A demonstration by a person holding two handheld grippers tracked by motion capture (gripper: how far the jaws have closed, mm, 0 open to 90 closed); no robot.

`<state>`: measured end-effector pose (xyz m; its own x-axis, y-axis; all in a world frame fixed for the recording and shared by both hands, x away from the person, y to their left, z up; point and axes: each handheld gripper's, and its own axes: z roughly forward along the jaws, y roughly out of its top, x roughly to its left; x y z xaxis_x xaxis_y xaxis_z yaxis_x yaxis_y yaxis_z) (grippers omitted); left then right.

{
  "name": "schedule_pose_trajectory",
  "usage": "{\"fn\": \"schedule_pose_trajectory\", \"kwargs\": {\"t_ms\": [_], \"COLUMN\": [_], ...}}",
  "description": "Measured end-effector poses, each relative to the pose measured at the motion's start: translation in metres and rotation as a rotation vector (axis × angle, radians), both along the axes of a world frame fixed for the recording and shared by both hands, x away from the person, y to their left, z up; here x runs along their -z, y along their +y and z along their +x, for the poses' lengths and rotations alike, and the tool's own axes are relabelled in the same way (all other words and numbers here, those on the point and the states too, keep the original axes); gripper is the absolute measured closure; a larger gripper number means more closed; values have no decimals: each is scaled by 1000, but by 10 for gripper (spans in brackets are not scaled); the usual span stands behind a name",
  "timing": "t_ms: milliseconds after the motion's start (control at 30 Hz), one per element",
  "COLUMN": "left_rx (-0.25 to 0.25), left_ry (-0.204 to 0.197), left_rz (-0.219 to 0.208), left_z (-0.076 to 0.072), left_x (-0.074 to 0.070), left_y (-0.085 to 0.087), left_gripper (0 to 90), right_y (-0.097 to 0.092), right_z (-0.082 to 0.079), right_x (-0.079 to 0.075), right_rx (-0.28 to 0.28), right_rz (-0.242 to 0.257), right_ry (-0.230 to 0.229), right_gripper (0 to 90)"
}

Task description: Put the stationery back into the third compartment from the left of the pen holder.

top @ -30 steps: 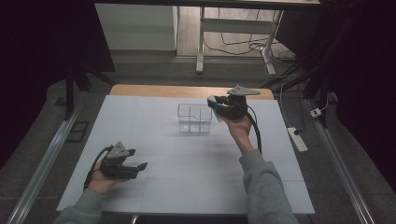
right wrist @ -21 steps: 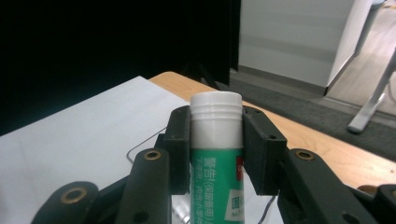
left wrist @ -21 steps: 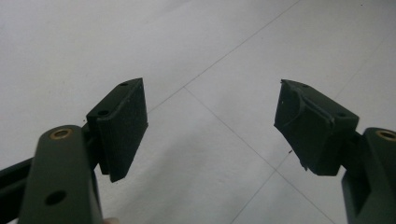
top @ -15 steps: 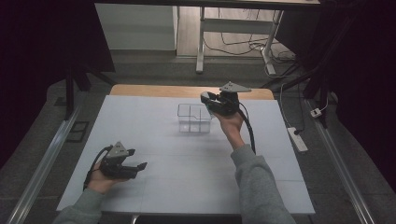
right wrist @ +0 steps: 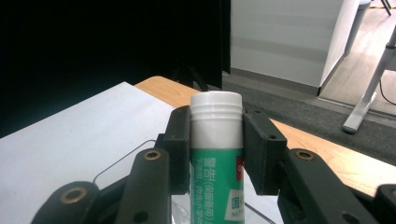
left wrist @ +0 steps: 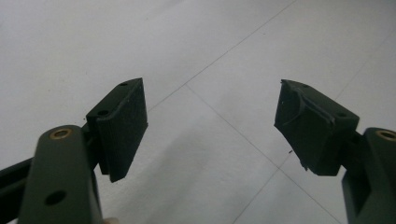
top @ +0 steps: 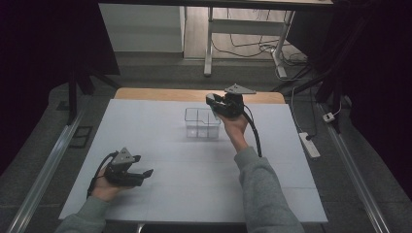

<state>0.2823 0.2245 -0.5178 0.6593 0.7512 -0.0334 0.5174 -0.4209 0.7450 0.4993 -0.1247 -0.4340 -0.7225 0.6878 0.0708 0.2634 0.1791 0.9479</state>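
Above the clear box (top: pixel 202 123), the right claw (top: pixel 212 100) has advanced, clamping the tube (right wrist: pixel 216 154).

Left gripper (top: pixel 138 173) jaws apart, right gripper (top: pixel 214 101) clamped.

We can read print on one thing: the tube (right wrist: pixel 216 158), white-capped with a green label, pinched between the jaws of the right gripper (right wrist: pixel 216 140) in the right gripper view. White Chinese characters run down the label; the first two look like 警告, and the smaller lines beside them are too fine for us to make out. A boxed white character sits lower down, cut by the frame edge. We find no other text, number or brand
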Motion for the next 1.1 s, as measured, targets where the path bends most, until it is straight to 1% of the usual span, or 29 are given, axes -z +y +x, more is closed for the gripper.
{"fn": "schedule_pose_trajectory", "kwargs": {"t_ms": [33, 133, 267, 300, 433, 567, 700, 800, 900, 1100], "left_rx": [2, 9, 15, 15, 12, 11, 11, 11, 12, 9], "left_ry": [0, 4, 9, 9, 8, 7, 7, 8, 8, 8], "left_rz": [2, 11, 25, 27, 24, 24, 26, 27, 30, 27], "left_z": [0, 0, 0, 0, 1, 1, 1, 1, 1, 1], "left_x": [0, 1, 2, 2, 2, 2, 2, 2, 3, 2], "left_y": [0, -2, -3, -3, -2, -1, -2, -2, -2, -2], "left_gripper": [252, 251, 248, 246, 246, 246, 246, 246, 245, 245], "right_y": [1, 2, 3, 4, 5, -1, -9, -15, -20, -27], "right_z": [1, 3, 5, 5, 1, -4, -8, -11, -15, -24], "right_x": [1, 3, 6, 7, 4, 0, -1, 0, 2, 5], "right_rx": [7, 16, 25, 30, 46, 47, 50, 48, 49, 21], "right_rz": [-5, 5, 4, -4, -25, -31, -43, -36, -55, -90], "right_ry": [1, 14, 15, 18, 8, 8, 1, 10, 15, 24], "right_gripper": [641, 640, 631, 618, 501, 461, 451, 451, 452, 450]}}
